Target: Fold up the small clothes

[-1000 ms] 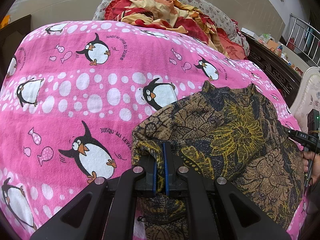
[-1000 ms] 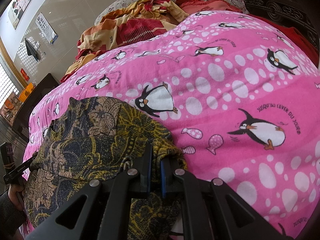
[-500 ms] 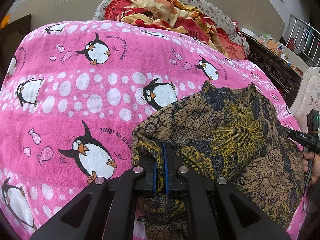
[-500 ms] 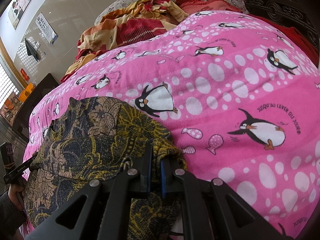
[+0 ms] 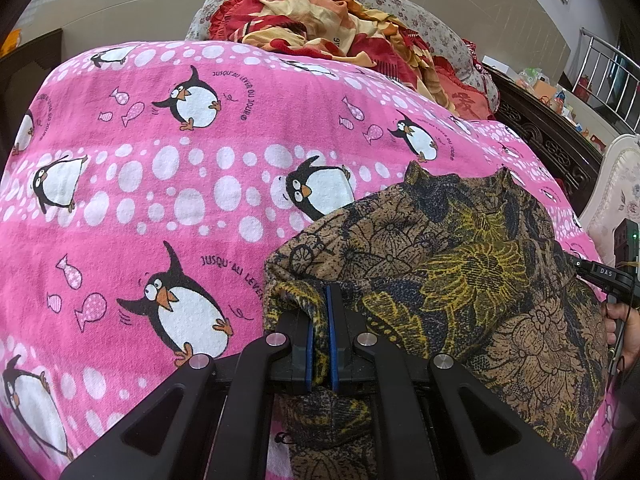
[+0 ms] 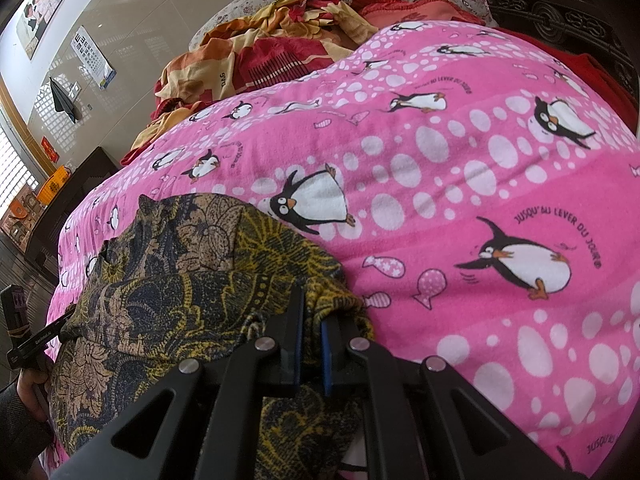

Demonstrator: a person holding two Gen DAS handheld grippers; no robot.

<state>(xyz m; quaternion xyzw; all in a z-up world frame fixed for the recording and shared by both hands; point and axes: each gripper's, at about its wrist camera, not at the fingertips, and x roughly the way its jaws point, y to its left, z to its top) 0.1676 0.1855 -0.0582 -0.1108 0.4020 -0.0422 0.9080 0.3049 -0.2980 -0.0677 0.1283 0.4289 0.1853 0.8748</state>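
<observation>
A small brown, navy and yellow floral garment [image 5: 460, 264] [image 6: 180, 280] lies on a pink penguin-print blanket [image 5: 160, 168] [image 6: 460, 184]. My left gripper [image 5: 319, 304] is shut on the garment's near left corner, cloth pinched between its blue pads. My right gripper [image 6: 311, 312] is shut on the near right corner in the same way. The far hem of the garment, with two small points, rests flat on the blanket. In the left wrist view the other gripper and the hand [image 5: 624, 320] holding it show at the right edge.
A crumpled red, orange and cream blanket [image 5: 328, 24] [image 6: 280, 48] and a floral pillow [image 5: 424, 20] lie at the head of the bed. A dark carved bed frame [image 5: 552, 148] runs along the right. A cream padded chair [image 5: 616, 200] stands beside it.
</observation>
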